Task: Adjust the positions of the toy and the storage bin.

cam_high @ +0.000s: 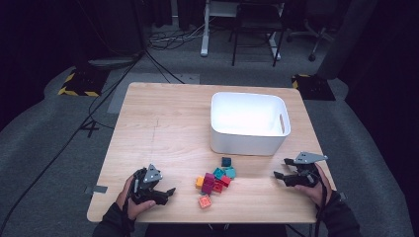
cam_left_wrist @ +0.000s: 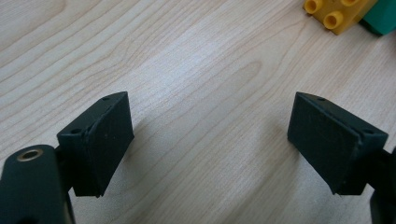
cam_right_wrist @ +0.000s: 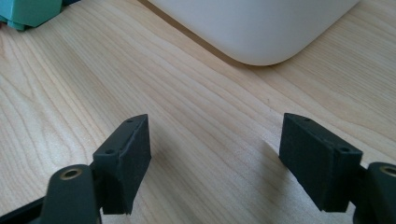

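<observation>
The pile of toy bricks (cam_high: 215, 181) lies on the table (cam_high: 163, 128), at 6 o'clock from the white bin (cam_high: 248, 123). The left tongs (cam_high: 169, 193) rest at 9 o'clock of the pile, jaws apart and empty. The right tongs (cam_high: 279, 169), at 3 o'clock, also stand apart with nothing between them.

Pale wood-grain table (cam_high: 163, 128), satin smooth; white bin (cam_high: 249, 143), smooth matt plastic; glossy plastic bricks (cam_high: 213, 181).
</observation>
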{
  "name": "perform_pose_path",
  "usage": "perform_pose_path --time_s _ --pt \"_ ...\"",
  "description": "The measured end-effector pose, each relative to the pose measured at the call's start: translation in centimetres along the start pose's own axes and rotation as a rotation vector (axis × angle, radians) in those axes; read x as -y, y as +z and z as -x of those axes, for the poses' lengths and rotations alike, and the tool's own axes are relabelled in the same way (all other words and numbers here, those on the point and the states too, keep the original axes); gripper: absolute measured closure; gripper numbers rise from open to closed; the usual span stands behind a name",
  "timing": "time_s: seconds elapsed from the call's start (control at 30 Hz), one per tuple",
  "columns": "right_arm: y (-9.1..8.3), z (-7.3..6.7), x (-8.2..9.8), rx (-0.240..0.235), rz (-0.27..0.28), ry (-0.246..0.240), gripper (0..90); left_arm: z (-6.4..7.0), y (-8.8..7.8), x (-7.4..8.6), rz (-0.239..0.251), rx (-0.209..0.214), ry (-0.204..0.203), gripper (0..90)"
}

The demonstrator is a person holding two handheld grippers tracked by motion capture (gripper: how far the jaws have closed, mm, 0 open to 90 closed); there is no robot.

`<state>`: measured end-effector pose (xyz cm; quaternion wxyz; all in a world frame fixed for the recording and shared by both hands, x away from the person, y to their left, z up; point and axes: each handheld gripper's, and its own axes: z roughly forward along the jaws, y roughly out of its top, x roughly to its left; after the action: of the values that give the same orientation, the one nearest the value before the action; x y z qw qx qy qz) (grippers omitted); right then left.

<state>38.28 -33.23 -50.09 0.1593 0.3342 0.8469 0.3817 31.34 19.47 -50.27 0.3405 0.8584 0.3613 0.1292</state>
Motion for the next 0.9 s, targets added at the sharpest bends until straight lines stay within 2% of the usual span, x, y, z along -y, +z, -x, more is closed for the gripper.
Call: perform_pose_path --time_s 0.3,0.43,0.63,0.77,0.9 --pt "-0.3 -0.2 -0.2 0.012 0.005 -0.020 28.9 -0.1 0.0 0.0 0.000 0.004 0.003 14.5" --pt "-0.6 -0.6 -0.5 0.008 0.011 -0.035 30.7 -0.1 0.0 0.0 0.000 0.003 0.003 14.5" --pt "-1.1 -1.5 -1.1 -0.003 0.048 -0.050 32.2 -0.1 0.0 0.0 0.000 0.004 0.004 14.5" --pt "-1.0 -2.0 -1.5 -0.009 0.049 -0.075 32.0 -0.1 0.0 0.0 0.000 0.004 0.004 14.5" --pt "-1.0 -2.4 -1.8 -0.010 0.057 -0.076 31.9 -0.1 0.0 0.0 0.000 0.003 0.004 14.5"
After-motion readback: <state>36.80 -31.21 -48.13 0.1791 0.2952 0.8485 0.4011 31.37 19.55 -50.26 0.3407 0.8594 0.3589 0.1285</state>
